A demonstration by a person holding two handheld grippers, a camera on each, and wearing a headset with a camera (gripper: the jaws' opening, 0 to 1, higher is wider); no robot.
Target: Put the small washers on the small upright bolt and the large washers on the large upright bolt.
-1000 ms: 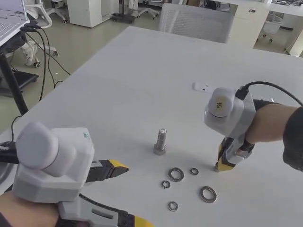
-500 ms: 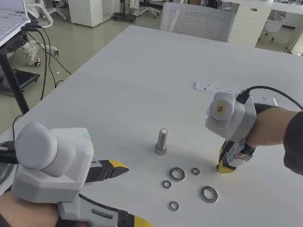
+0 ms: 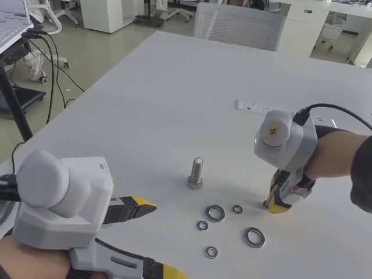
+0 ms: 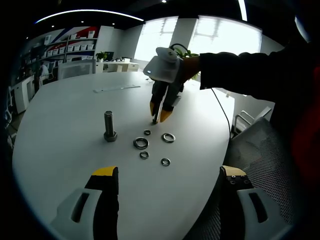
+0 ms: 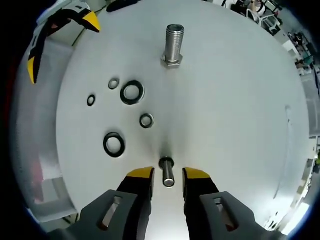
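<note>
Right jaws: on the right gripper (image 3: 272,204), parted narrowly, flanking the small upright steel bolt (image 5: 166,174) with a sliver of gap on each side; nothing clamped.
Left jaws: on the left gripper (image 4: 168,171), spread wide and empty, hovering over the near left of the white desk (image 3: 145,99).
Small bolt's place: on its head, thread up, just right of the washer cluster.
Large bolt's place: large upright steel bolt (image 3: 196,173) on its hex head, left of the washers and a little farther.
Washers: two large steel washers (image 3: 215,213) and three small steel washers (image 3: 202,225), all flat on the desk, none on a bolt yet.
Handling: probably light, stiff and slick; hard to pinch while flat, so best taken across the rim, one jaw outside and one in the hole, or tipped up first. Small bolt likely easy to topple with a nudge.
In the way: right jaws themselves, crowding the small bolt's thread; washers close together, so risk of dragging a neighbour.
Farther off: white power strip (image 3: 253,107) and grey mesh chair (image 3: 238,26), well apart, no hindrance.
</note>
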